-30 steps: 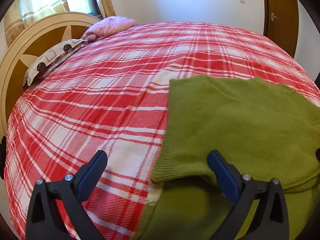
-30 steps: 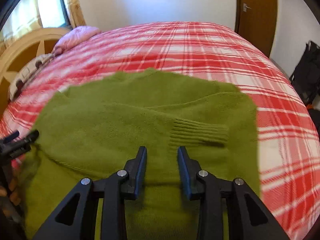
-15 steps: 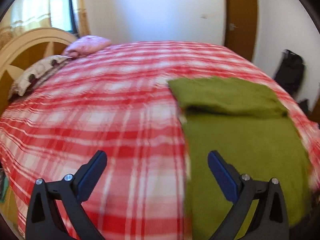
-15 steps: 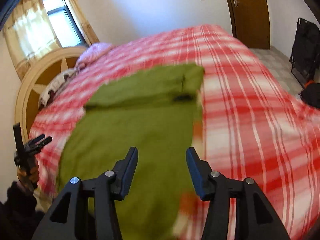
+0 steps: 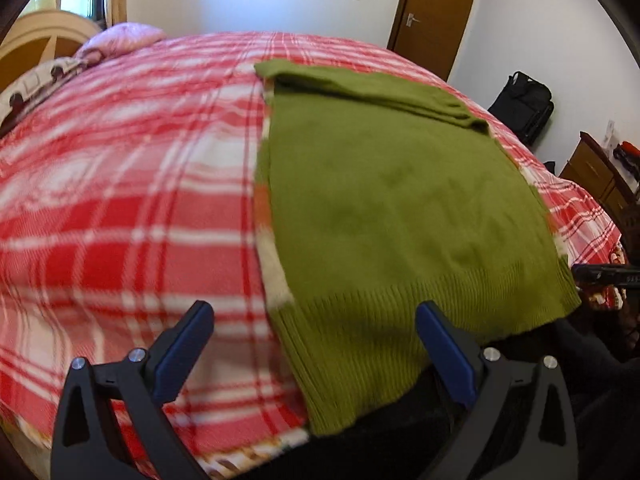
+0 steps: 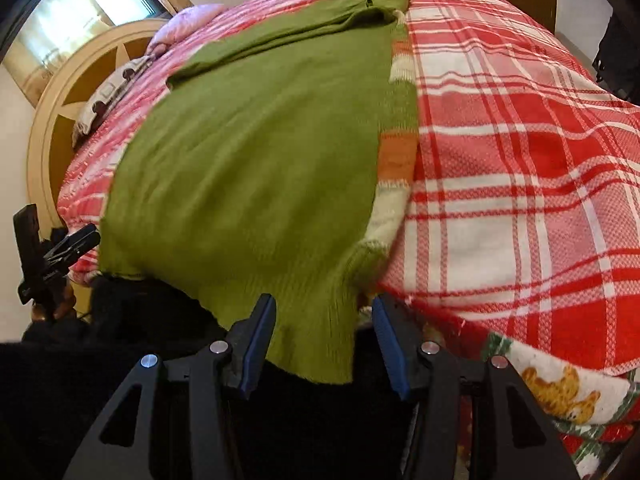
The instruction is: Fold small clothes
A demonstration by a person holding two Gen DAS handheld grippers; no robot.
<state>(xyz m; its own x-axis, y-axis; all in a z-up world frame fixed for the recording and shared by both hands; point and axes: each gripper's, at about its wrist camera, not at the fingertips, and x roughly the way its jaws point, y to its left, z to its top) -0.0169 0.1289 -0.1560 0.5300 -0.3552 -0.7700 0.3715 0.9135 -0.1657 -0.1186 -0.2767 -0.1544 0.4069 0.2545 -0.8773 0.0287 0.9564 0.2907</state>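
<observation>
A green knit sweater (image 5: 392, 200) lies flat on the red plaid bed, its sleeves folded across the far end. Its ribbed hem hangs over the near bed edge. My left gripper (image 5: 314, 334) is open and empty, just short of the hem's left corner. My right gripper (image 6: 322, 326) is open, with the hem's right corner (image 6: 320, 344) hanging between its fingers, not clamped. The sweater fills the middle of the right wrist view (image 6: 256, 152). The left gripper also shows at the left edge of the right wrist view (image 6: 68, 246).
The red plaid blanket (image 5: 120, 200) covers the bed. Pillows (image 5: 124, 38) and a rounded headboard (image 6: 60, 120) are at the far end. A brown door (image 5: 434, 12), a black bag (image 5: 524, 104) and a wooden dresser (image 5: 596, 172) stand to the right.
Both grippers have pulled back from the folded sleeves to the near bed edge at the sweater's hem. The right gripper's jaws have opened wider. The sweater has not moved.
</observation>
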